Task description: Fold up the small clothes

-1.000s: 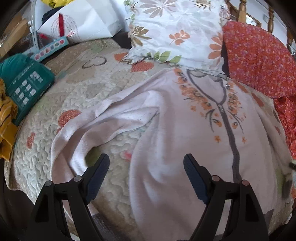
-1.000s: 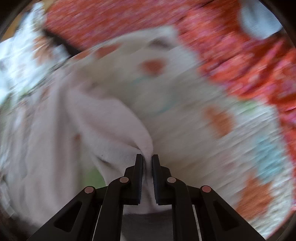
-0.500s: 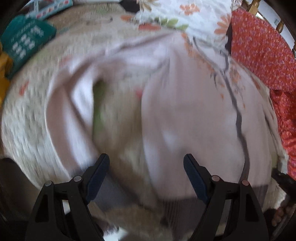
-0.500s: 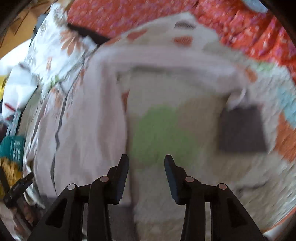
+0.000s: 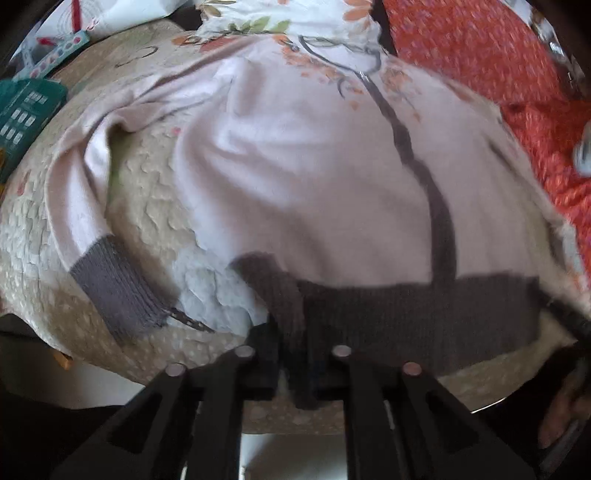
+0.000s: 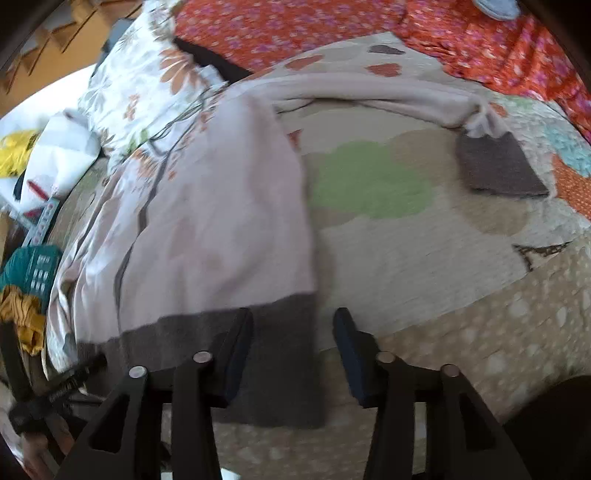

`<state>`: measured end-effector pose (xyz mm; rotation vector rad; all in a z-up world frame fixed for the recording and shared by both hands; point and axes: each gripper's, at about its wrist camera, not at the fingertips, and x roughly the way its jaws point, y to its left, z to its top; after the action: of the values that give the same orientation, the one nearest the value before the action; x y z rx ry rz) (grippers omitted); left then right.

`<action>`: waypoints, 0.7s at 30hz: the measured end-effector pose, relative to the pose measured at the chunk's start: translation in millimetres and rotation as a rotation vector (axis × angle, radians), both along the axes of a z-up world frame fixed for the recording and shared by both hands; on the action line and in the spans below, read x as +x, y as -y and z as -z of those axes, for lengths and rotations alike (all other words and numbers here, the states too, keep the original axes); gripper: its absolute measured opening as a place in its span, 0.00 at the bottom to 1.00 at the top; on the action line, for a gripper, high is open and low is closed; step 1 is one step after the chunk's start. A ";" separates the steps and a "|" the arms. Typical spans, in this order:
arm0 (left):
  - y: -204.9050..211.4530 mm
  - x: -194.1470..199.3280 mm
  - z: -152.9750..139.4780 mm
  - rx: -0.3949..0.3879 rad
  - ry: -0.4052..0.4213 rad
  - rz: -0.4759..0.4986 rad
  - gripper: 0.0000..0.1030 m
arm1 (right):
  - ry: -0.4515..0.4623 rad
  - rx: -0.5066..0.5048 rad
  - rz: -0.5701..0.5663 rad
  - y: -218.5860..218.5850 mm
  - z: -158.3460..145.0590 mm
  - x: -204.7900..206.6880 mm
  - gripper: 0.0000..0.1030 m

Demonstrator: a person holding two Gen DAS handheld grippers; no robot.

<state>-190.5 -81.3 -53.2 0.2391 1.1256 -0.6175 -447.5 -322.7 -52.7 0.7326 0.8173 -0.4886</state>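
A pale pink zip jacket (image 5: 314,166) with orange flower print lies front-up on the quilt (image 5: 155,206). My left gripper (image 5: 293,354) is shut on the left end of its grey ribbed hem (image 5: 406,314), at the bed's near edge. The left sleeve curls down to a grey cuff (image 5: 114,288). In the right wrist view my right gripper (image 6: 293,350) straddles the hem's right corner (image 6: 280,362). Its jaws are closing, and the pads do not press the cloth. The other sleeve stretches right to its grey cuff (image 6: 498,166).
A floral pillow (image 5: 280,14) lies beyond the collar, with red flowered fabric (image 5: 480,55) to the right. A teal basket (image 6: 33,266) and a yellow garment (image 6: 22,314) sit at the bed's left side. The quilt's (image 6: 406,258) near edge runs just under both grippers.
My left gripper dropped to the hem and shut on it. My right gripper let go of the sleeve, swung to the hem's right corner, and now stands with its jaws apart.
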 end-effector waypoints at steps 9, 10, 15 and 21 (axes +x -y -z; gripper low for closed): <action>-54.0 -9.2 -20.9 -0.021 -0.054 -0.069 0.10 | 0.101 0.163 -0.014 -7.2 -3.7 -44.3 0.07; -58.9 -13.9 -22.5 -0.014 -0.056 -0.072 0.10 | 0.093 0.171 -0.027 -12.6 -2.9 -50.6 0.07; -74.8 -25.6 -14.0 0.010 -0.108 -0.110 0.12 | 0.033 0.211 -0.100 -37.7 10.7 -60.2 0.09; -97.3 -48.4 -47.9 -0.041 -0.035 -0.137 0.47 | 0.065 0.130 -0.101 -34.0 -10.6 -55.3 0.18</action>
<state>-238.9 16.0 -5.3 0.1146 1.1512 -0.5240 -502.8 -288.7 -42.1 0.8186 0.8264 -0.3217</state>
